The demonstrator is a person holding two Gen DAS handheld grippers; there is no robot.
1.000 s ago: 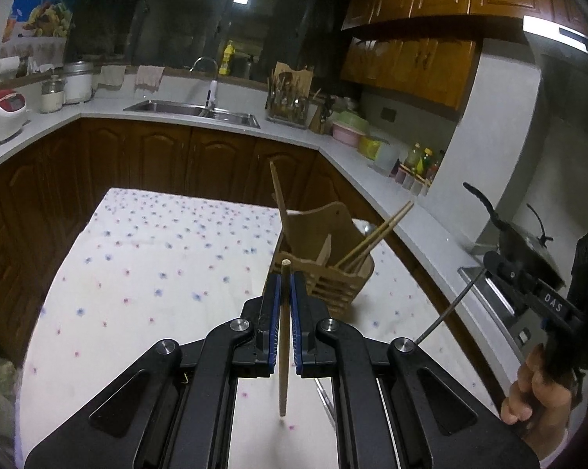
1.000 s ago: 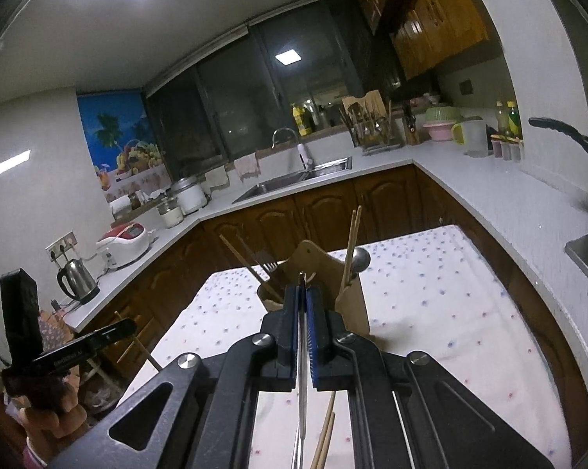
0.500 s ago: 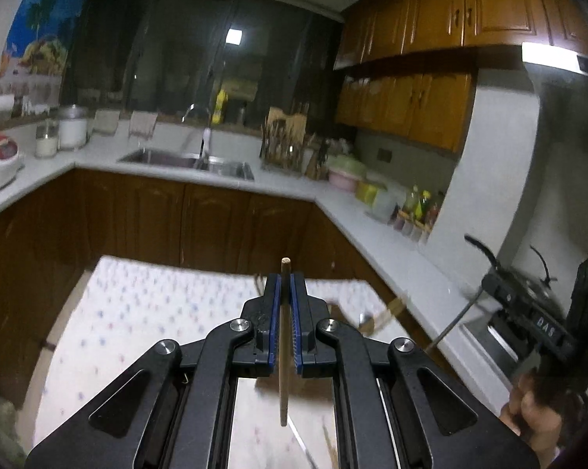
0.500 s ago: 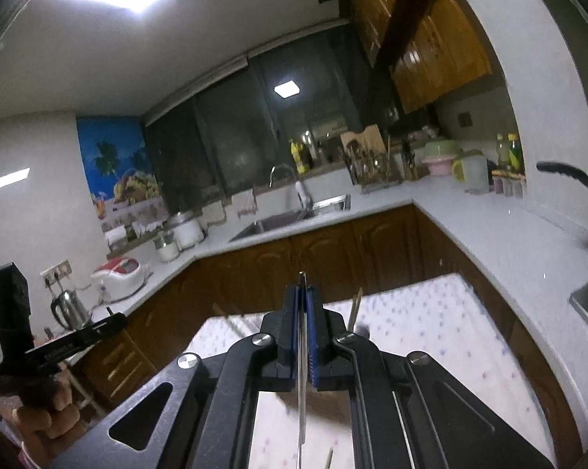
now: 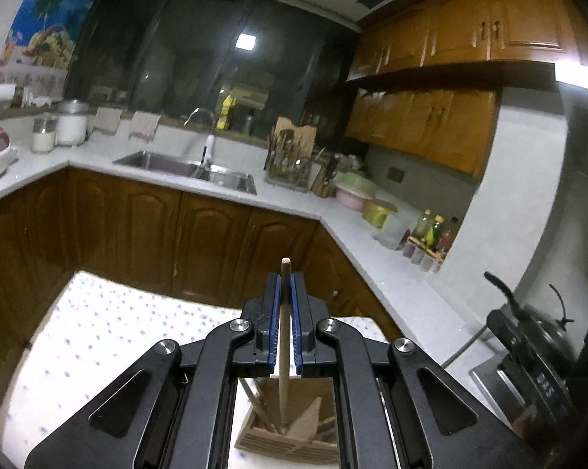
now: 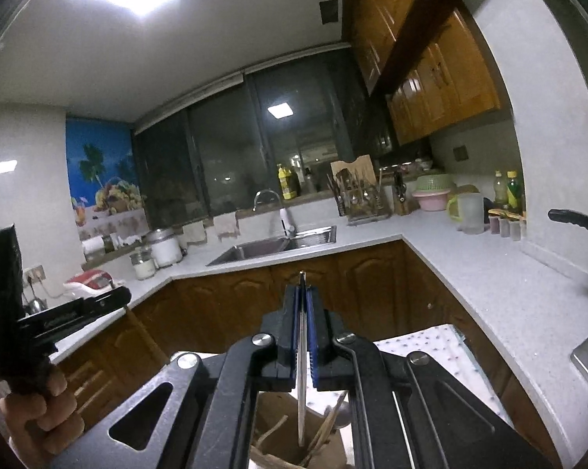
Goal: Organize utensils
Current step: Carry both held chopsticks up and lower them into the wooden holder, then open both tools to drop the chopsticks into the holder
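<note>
Both hands have risen and come over the wooden utensil holder (image 5: 286, 434), which now sits directly below. The left hand-held gripper (image 5: 285, 305) pinches a wooden chopstick (image 5: 283, 351); the right hand-held gripper (image 6: 302, 320) pinches a thin metal utensil handle (image 6: 302, 383). Both items hang tip-down, apparently ready for lowering in. The holder stands on a dotted tablecloth (image 5: 110, 328) in a dim kitchen with dark wooden cabinets (image 5: 145, 234).
</note>
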